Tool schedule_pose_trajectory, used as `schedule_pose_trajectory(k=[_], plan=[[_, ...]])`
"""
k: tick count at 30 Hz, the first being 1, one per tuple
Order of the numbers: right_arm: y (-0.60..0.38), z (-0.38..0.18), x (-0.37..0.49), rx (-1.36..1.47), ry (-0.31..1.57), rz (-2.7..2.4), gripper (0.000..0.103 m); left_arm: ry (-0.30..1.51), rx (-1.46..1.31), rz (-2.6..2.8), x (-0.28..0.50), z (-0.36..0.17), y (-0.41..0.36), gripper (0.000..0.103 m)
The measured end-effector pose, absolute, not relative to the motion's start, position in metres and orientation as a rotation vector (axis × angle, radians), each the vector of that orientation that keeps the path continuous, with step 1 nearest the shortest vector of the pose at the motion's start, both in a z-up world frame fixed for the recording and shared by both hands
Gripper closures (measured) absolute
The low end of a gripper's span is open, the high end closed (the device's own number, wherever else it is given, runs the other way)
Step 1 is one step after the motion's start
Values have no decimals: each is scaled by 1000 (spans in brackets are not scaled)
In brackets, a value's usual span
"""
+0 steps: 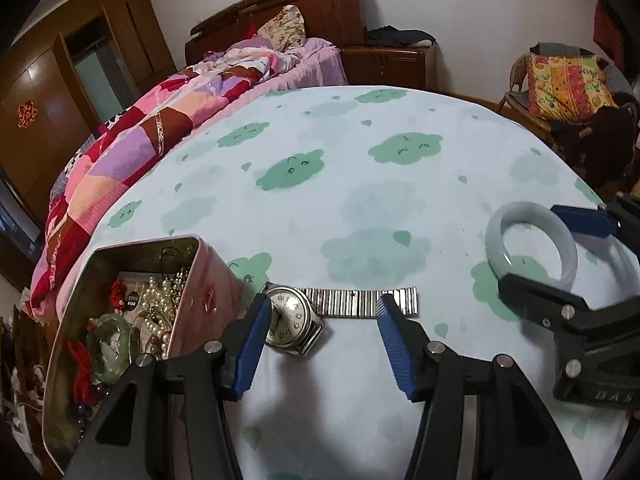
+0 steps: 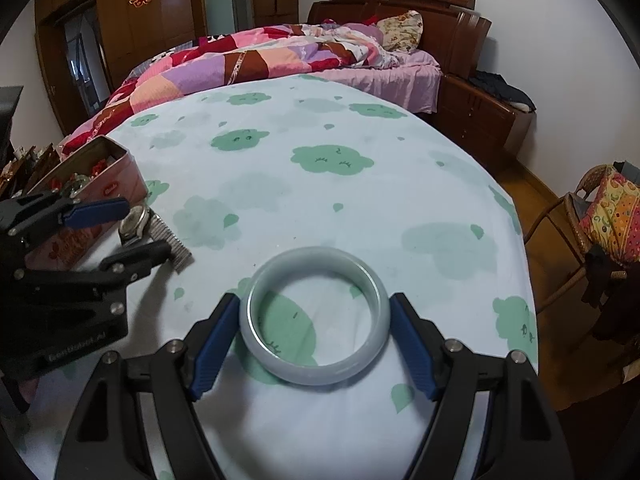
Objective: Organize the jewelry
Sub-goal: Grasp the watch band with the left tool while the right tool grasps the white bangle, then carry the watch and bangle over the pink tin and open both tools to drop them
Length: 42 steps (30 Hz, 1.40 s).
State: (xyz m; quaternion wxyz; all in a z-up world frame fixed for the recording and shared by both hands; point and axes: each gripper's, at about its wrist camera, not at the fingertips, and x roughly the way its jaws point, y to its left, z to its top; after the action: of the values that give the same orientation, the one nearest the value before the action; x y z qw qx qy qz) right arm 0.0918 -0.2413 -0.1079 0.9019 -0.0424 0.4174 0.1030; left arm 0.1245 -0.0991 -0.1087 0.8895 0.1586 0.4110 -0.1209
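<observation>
Left tool [image 1: 320, 312] spread wide over silver wristwatch with metal band [image 1: 296, 318], beside open pink tin jewelry box [image 1: 216, 280]. Right tool [image 2: 314, 316] flanked pale round jade bangle [image 2: 314, 316] on cloud-print surface [image 2: 360, 208]; grip not certain.

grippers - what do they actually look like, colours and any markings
Both the left gripper and the right gripper look alike: matte black angular linkage arms joined by round silver pins, each ending in two fingers faced with ribbed blue pads. Embossed lettering runs along the black body; it is too blurred to read. No cables or sleeves show.
</observation>
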Motion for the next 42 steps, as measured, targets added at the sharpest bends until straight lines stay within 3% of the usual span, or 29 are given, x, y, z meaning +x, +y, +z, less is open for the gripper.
schedule_pose_trajectory(k=[16, 17, 19, 42], plan=[[-242, -108, 92, -89, 861, 188, 26, 838, 397, -312, 114, -111, -118, 49], [-242, -107, 92, -92, 861, 187, 26, 833, 410, -312, 114, -112, -120, 54], [-241, -107, 92, -96, 861, 191, 26, 841, 438, -328, 116, -114, -124, 97], [-224, -72, 75, -57, 754, 318, 26, 600, 209, -305, 73, 23, -40, 101]])
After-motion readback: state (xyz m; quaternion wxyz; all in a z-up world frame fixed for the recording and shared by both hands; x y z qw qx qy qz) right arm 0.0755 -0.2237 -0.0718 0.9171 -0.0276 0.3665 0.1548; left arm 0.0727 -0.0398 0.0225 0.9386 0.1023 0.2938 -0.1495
